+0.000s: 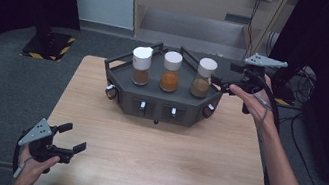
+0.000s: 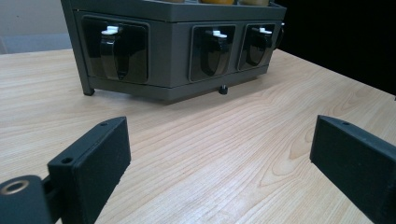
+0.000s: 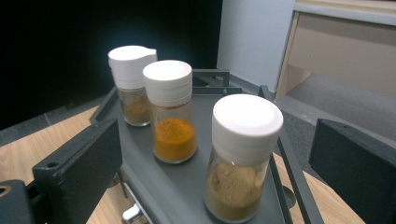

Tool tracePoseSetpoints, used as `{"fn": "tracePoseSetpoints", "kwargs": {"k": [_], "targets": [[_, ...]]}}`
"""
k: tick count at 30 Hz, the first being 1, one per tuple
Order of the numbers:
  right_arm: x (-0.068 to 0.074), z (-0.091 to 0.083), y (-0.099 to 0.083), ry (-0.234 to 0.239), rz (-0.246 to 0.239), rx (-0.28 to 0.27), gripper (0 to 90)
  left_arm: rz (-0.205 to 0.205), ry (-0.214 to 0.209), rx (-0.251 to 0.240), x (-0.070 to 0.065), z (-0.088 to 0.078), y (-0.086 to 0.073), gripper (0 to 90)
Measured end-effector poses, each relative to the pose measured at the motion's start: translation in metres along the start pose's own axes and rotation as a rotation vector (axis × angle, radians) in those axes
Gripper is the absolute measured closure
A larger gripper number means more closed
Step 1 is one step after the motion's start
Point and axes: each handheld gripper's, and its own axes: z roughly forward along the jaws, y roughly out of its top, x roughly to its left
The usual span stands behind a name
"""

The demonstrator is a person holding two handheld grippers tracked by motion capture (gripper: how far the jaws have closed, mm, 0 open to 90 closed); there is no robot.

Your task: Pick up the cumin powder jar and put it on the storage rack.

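Glass jars (image 1: 171, 72) with round white caps stand on hexagonal grey rack (image 1: 123, 82).

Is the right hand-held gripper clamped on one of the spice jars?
No, the right hand-held gripper stands open, its jaws apart from the nearest jar.

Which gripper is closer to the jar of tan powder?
Right. The right gripper is open just beside the tan jar; the left gripper is open far off at the table's near corner.
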Motion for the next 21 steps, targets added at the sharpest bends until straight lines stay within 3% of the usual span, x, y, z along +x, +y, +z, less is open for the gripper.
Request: {"fn": "tracePoseSetpoints", "kwargs": {"k": [6, 11, 21], "targets": [[0.010, -0.032, -0.018, -0.030, -0.003, -0.046, 2.1, 0.000, -0.002, -0.002, 0.000, 0.000, 0.000, 3.8], [0.018, -0.058, -0.033, -0.026, -0.018, -0.058, 2.0, 0.004, -0.004, 0.000, 0.000, 0.000, 0.000, 3.8], [0.037, -0.101, -0.070, -0.037, 0.016, -0.105, 1.6, 0.002, 0.000, -0.002, -0.001, -0.001, 0.000, 3.9]]}}
